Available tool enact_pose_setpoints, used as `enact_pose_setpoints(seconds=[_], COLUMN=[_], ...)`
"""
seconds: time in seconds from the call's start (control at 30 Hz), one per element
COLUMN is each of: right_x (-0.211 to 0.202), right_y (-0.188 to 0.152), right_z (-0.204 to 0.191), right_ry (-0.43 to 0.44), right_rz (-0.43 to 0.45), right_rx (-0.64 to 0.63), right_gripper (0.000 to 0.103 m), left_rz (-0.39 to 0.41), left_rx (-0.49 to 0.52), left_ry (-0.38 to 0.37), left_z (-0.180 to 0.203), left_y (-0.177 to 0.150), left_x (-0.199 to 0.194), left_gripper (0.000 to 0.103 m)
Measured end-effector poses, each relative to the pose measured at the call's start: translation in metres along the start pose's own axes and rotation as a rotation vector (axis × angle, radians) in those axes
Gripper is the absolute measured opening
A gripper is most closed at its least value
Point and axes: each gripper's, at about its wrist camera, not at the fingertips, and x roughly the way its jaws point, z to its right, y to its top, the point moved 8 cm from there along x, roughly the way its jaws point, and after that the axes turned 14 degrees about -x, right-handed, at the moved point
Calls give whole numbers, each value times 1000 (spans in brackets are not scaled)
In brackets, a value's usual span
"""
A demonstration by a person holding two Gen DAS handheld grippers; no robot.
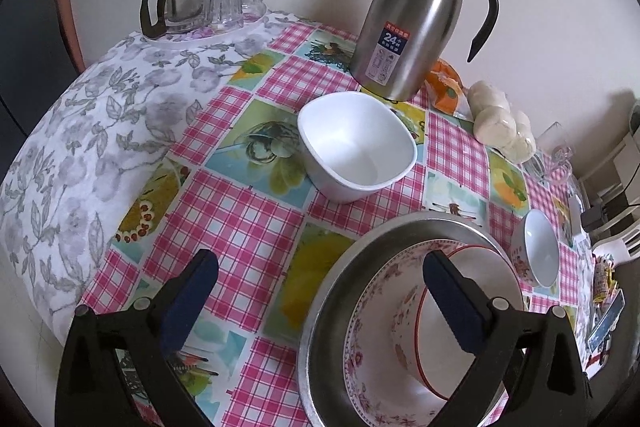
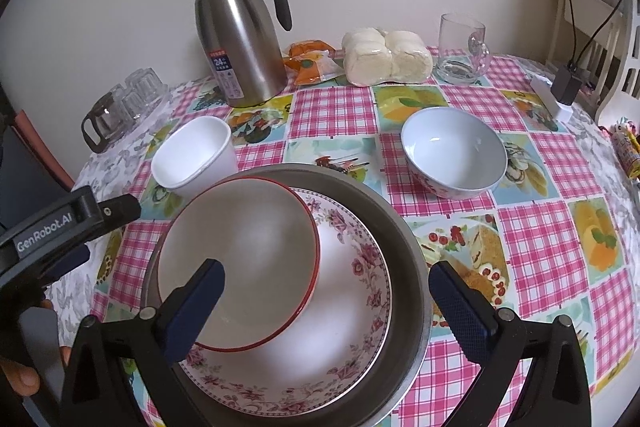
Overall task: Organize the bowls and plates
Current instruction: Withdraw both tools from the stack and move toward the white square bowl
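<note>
Both the left claw and right claw gape wide and empty above a red-rimmed bowl nested in a floral bowl inside a steel basin on the bench.

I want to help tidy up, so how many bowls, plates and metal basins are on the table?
Bowls: 3, the square white bowl, the round floral bowl and the red-rimmed bowl.
Plates: 1, the floral plate, under the red-rimmed bowl.
Metal basins: 1, the metal basin holding that stack.
Total: 5
</note>
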Motion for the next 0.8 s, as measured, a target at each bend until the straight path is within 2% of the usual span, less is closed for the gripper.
enact_pose_setpoints(seconds=[0.1,0.23,0.37,0.53,0.7,0.8], right_x=[0,-4,-18,-22,-20,-17], right_y=[0,2,14,25,36,41], right_z=[-1,0,4,0,-10,-17], right_ry=[-5,-3,-11,10,13,15], right_rz=[-1,10,81,127,125,102], right_rx=[-3,14,49,73,58,32], right_gripper=[103,103,103,103,103,103], left_rz=[-3,38,65,85,83,86], left_rx=[-5,-38,-71,-133,-199,-229], left_ry=[-5,-15,-37,-60,-109,-112], left_z=[1,-6,-15,-31,-43,-52], left_y=[8,27,46,67,82,89], left_x=[2,-4,-6,-4,2,5], left_gripper=[102,102,102,102,102,102])
